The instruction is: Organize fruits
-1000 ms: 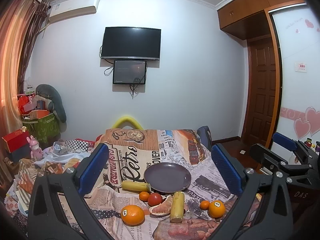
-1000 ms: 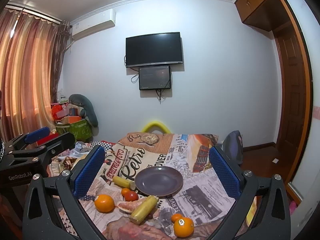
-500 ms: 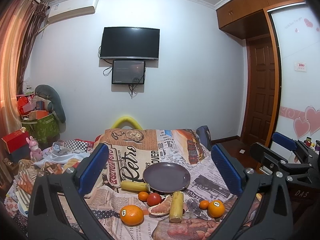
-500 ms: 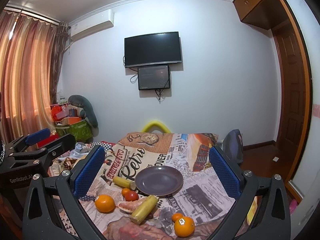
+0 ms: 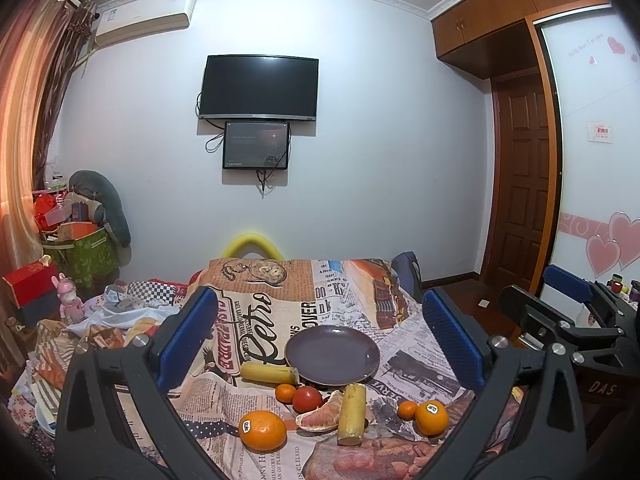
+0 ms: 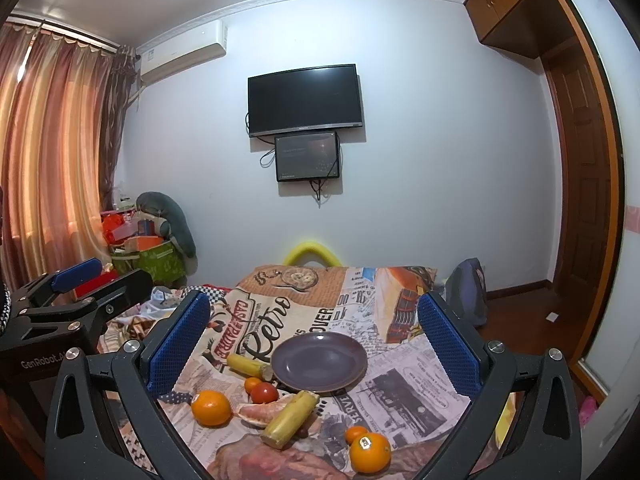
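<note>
Left wrist view: the left gripper [image 5: 318,336] is held above the worktop [image 5: 416,344], its blue-padded fingers [image 5: 188,336] spread wide with nothing between them. The fruit is scattered at the near edge of a dark, empty plate [image 5: 332,354]: a yellow stalk piece [image 5: 268,373] just beside the rim, a small mandarin [image 5: 285,393] touching a red tomato [image 5: 307,399], a peeled citrus wedge [image 5: 320,418], a second yellow stalk piece [image 5: 352,414] lying against the wedge, a stickered orange [image 5: 262,430] nearest the camera, and another stickered orange [image 5: 431,417] beside a second small mandarin [image 5: 407,409]. The right gripper [image 5: 580,312] is seen off to the right, away from the fruit.

Right wrist view: the right gripper [image 6: 314,340] is likewise held clear, fingers [image 6: 448,350] parted and empty, with the plate [image 6: 319,362] centred between them. The long yellow stalk piece [image 6: 290,419] appears to rest partly on the citrus wedge [image 6: 262,408].

Nothing is yet gripped, and the hazards are judged to lie in the crowding and the cloth. Round oranges could be sent rolling off the wrinkled newsprint cloth [image 6: 404,380] if nudged by an outer finger. The tomato [image 6: 264,393] and the wedge could be bruised or crushed by a hard close. The touching mandarin [image 6: 253,384] could be dragged along when its neighbour is lifted, and the plate could be shoved if a finger is lowered onto its rim.
</note>
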`<action>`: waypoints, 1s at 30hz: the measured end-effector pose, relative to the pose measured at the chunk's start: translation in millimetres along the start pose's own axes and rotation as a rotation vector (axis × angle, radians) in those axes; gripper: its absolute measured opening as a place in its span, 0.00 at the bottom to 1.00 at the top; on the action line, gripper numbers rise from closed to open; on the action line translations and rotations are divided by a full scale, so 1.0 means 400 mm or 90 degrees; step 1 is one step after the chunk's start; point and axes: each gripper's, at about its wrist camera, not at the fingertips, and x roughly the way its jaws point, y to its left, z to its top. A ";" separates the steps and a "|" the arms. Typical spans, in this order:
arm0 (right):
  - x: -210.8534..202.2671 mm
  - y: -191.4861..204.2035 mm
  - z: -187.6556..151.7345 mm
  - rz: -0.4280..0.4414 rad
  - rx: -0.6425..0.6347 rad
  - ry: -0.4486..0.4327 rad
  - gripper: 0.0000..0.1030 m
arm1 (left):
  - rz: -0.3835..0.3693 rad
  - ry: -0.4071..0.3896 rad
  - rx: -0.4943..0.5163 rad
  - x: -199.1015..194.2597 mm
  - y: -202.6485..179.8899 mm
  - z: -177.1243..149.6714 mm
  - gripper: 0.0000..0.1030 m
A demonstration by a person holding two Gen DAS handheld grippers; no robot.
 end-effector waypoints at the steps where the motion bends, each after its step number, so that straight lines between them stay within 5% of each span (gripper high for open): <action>1: 0.001 0.000 0.000 0.000 0.000 0.001 1.00 | 0.000 0.000 0.000 -0.001 0.001 0.000 1.00; 30: 0.012 -0.008 -0.013 -0.010 0.008 0.015 1.00 | -0.003 -0.005 0.002 0.003 -0.002 -0.006 1.00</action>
